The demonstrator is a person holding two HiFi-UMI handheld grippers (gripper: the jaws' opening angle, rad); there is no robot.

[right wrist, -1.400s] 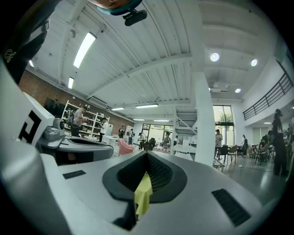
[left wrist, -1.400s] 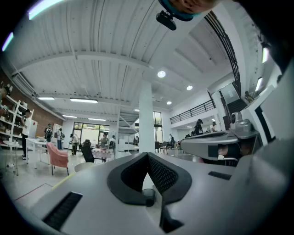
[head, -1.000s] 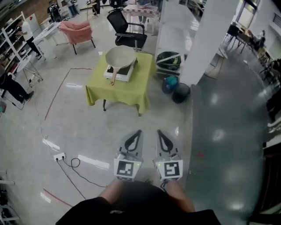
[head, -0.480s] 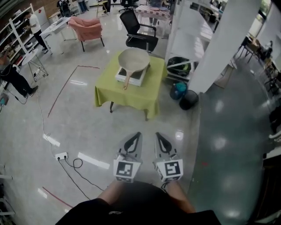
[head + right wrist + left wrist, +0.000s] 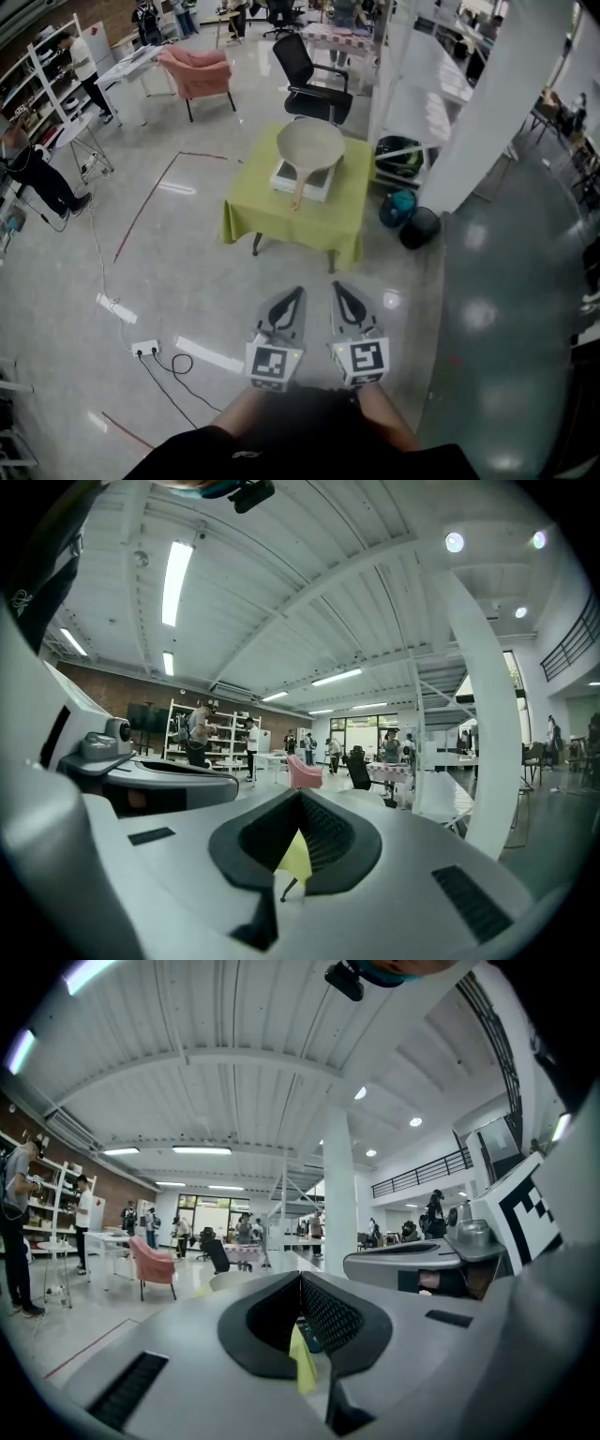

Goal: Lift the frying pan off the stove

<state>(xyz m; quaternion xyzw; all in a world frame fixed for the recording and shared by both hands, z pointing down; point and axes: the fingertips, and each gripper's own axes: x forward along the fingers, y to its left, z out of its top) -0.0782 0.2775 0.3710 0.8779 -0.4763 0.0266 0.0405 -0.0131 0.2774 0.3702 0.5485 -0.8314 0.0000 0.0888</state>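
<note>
On top of the white stove (image 5: 284, 177), which stands on a low table (image 5: 281, 223) draped in green cloth: frying pan (image 5: 310, 146), pale, round, upright, with its wooden handle (image 5: 299, 194) pointing toward the person.

- Contents of pan: none visible; the inside reads as bare.
- Progress: nothing done as yet. The pan rests on the stove, untouched and not yet lifted. Left to do, by my judgement: close the gap to the table, take the handle, raise the pan clear.
- Left gripper (image 5: 291, 299): held low in front of the person, well apart from the table; jaws closed together with nothing held, only green cloth visible far beyond them.
- Right gripper (image 5: 338, 296): just beside the left, likewise far from the pan; jaws closed, nothing gripped.
- Beside the table, at the foot of the white pillar (image 5: 487, 112): round black bin (image 5: 419, 228), contents not discernible, with a teal object (image 5: 397, 206) next to it.
- Behind the table: black office chair (image 5: 313, 77); further left, pink armchair (image 5: 199, 72).
- Floor, near left: power strip (image 5: 145, 349) with trailing cable.
</note>
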